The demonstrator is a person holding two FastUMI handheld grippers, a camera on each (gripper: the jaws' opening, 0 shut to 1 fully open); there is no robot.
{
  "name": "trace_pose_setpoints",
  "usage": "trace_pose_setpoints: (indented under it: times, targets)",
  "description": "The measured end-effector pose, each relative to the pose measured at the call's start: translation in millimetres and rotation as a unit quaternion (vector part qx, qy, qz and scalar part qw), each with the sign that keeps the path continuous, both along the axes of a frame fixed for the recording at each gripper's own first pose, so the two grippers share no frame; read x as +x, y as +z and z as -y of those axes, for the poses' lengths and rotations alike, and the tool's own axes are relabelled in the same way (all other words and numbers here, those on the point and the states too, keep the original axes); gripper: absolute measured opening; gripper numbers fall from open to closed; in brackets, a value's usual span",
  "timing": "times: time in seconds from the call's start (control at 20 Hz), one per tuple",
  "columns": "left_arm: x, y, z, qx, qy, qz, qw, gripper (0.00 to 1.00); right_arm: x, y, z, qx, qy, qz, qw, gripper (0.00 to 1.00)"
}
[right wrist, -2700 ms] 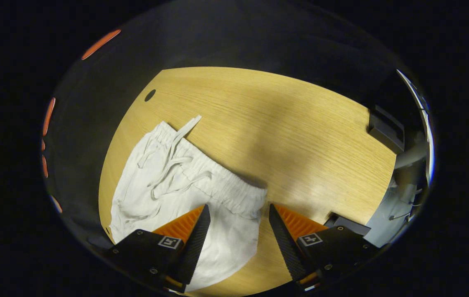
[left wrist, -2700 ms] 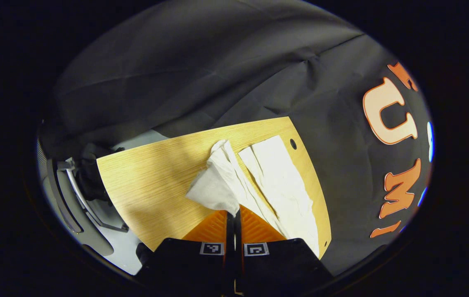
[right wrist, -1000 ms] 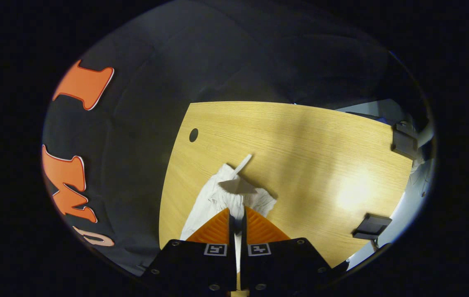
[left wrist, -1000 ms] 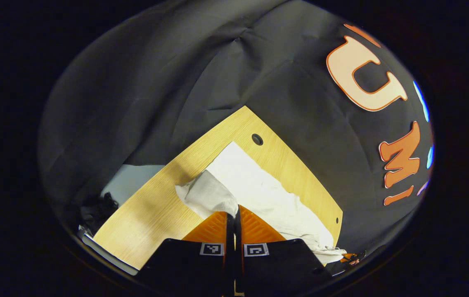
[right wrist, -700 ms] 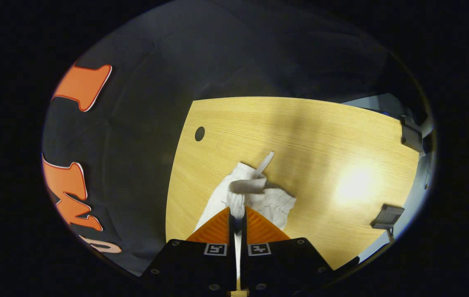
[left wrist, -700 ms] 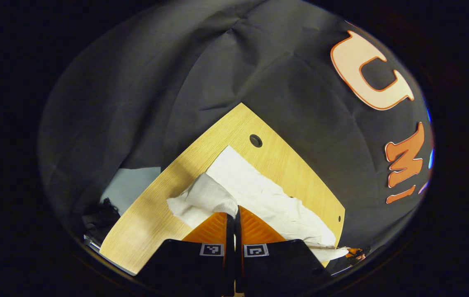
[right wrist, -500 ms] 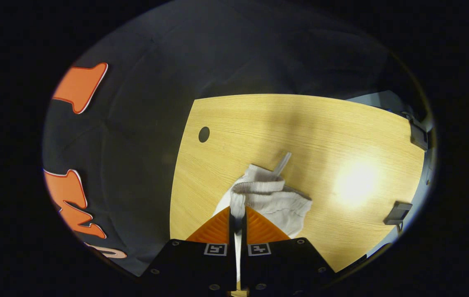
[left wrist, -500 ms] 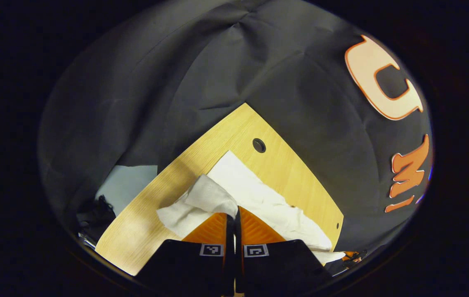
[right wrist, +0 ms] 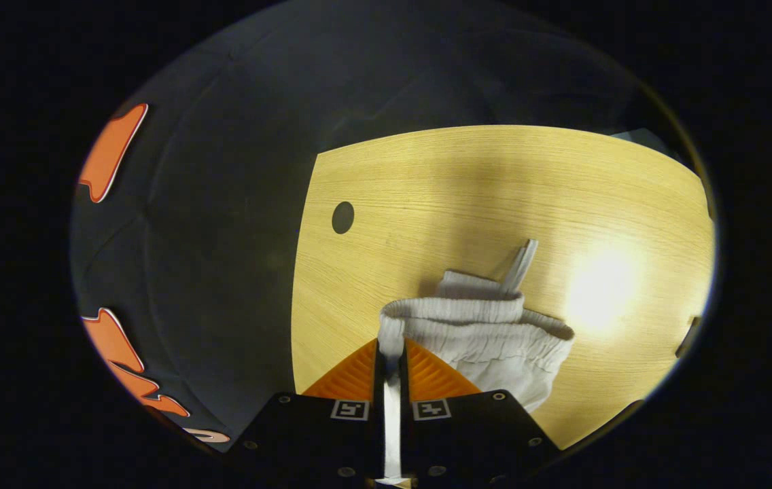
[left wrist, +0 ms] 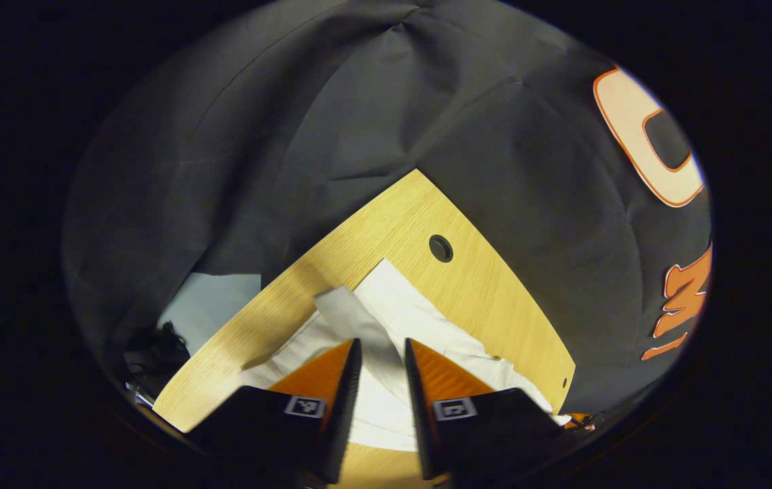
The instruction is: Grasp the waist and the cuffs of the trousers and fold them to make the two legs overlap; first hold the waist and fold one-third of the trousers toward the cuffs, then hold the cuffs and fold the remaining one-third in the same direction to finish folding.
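Observation:
White trousers [left wrist: 435,331] lie along the wooden table [left wrist: 386,217] in the left gripper view, one leg folded onto the other. A cuff flap [left wrist: 347,310] stands up between the fingers of my left gripper [left wrist: 381,343], which is open, jaws a little apart and not pressing the cloth. In the right gripper view, my right gripper [right wrist: 391,345] is shut on the gathered elastic waistband [right wrist: 488,326], held slightly above the table [right wrist: 467,190]. A drawstring end [right wrist: 519,261] sticks out beyond the waist.
A round cable hole [left wrist: 440,248] lies near the table's far corner, also seen as a hole [right wrist: 342,217] at the table's left edge. Black cloth wall rings the table. Pale floor [left wrist: 213,305] and dark clutter [left wrist: 155,346] lie beyond one edge.
My left gripper has opened and let the cuff drop onto the lower leg. My right gripper, still shut on the waistband, has carried it farther across and lower toward the table.

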State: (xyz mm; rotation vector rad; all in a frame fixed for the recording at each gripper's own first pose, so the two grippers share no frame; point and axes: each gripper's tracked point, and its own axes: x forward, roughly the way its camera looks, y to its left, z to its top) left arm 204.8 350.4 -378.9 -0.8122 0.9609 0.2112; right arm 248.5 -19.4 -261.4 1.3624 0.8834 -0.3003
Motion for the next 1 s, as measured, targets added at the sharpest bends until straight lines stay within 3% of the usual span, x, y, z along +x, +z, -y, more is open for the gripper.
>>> trace_pose_setpoints:
  times: [0.1,0.2,0.25,0.3,0.4,0.45,0.75,1.0]
  targets:
    - [3.1,12.3,7.8,0.005,-0.010,0.019,1.000,0.75,5.8,4.2,-0.2,-0.003,0.003,0.026,1.000,0.15]
    - [5.5,24.2,10.9,0.022,-0.022,0.039,0.999,0.92,16.2,13.5,-1.1,-0.008,0.003,0.058,0.998,0.32]
    - [8.4,29.9,14.9,0.028,-0.029,0.050,0.998,1.00,17.3,17.6,-2.9,-0.010,0.008,0.068,0.998,0.30]
    - [10.0,35.8,18.7,0.037,-0.037,0.056,0.997,0.99,12.5,19.2,-3.9,-0.012,0.016,0.070,0.997,0.34]
    - [8.0,51.2,28.0,0.057,-0.057,0.068,0.994,1.00,1.0,20.0,-1.8,-0.029,0.036,0.072,0.996,0.65]
    - [8.9,55.7,33.7,0.067,-0.066,0.074,0.993,0.99,-5.8,18.2,0.7,-0.043,0.045,0.071,0.996,0.62]
    - [-11.0,90.8,70.3,0.101,-0.115,0.079,0.985,0.99,-52.3,8.5,21.8,-0.093,0.083,0.056,0.991,0.87]
    - [-28.7,121.0,116.5,0.113,-0.155,0.108,0.976,0.99,-80.7,-13.0,36.8,-0.106,0.087,0.041,0.990,0.88]
